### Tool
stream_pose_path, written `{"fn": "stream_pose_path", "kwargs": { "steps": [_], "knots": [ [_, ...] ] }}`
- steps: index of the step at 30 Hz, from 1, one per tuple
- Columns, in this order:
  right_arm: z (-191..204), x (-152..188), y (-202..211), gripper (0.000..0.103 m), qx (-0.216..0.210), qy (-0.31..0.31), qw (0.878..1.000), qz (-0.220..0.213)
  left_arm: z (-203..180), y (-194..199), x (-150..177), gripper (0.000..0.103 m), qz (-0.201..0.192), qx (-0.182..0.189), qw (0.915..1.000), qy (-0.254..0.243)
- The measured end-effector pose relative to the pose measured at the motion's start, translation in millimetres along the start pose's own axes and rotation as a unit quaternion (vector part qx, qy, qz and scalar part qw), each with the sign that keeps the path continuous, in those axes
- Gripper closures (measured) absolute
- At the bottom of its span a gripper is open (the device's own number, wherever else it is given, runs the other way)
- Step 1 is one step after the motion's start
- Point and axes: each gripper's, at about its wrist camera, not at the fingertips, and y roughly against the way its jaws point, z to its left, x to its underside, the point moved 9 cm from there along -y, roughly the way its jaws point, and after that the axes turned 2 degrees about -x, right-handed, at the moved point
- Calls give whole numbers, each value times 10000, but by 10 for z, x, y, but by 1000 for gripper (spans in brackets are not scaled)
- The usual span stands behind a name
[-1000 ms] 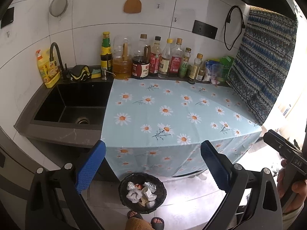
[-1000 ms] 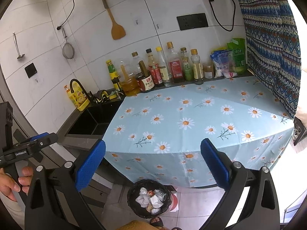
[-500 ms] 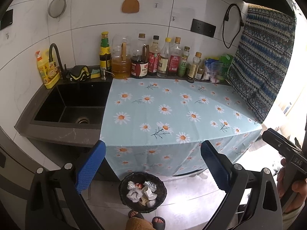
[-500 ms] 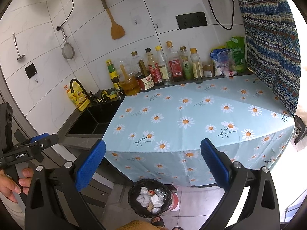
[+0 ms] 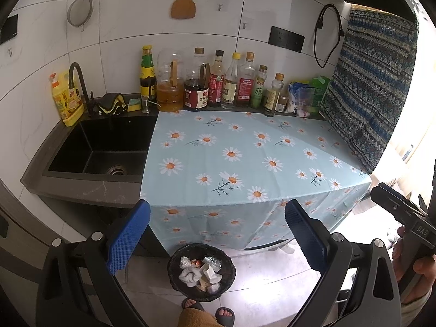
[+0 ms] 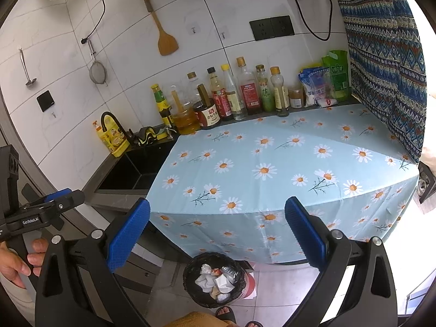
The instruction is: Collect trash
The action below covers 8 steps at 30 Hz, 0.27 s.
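Below and between the spread jaws of the left gripper (image 5: 217, 235) sits the black trash bin (image 5: 201, 272) on the floor, holding crumpled white paper scraps (image 5: 190, 272) and other wrappers — nothing lies between the blue pads (image 5: 128, 238), which stand wide apart and grip nothing. Beyond the jaws stretches the daisy-print tablecloth (image 5: 245, 158), its front edge hanging down just past the fingertips. Left of the jaws, further off, is the black sink (image 5: 100, 150) with its faucet (image 5: 77, 81) and a yellow dish-soap bottle (image 5: 65, 100). A row of sauce and oil bottles (image 5: 218, 81) lines the wall at the far edge of the cloth.

From the right wrist, the right gripper (image 6: 217, 234) is likewise released, its pads (image 6: 305, 234) apart and holding nothing. The trash bin (image 6: 215, 279) again lies below the gap between the jaws, slightly toward the left finger, beside the hanging cloth (image 6: 272, 163). A sandalled foot (image 6: 224, 313) stands just beside the bin — toes toward it. At the far left of this view a hand (image 6: 16, 261) holds the other gripper's handle.
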Motion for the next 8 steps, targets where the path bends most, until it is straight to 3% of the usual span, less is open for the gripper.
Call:
{"fn": "stream_pose_path", "kwargs": {
  "steps": [8],
  "knots": [
    [-30, 22, 25, 5, 55, -51, 10000, -32, -21, 24, -4, 7, -8, 41, 10000, 7]
  ]
}}
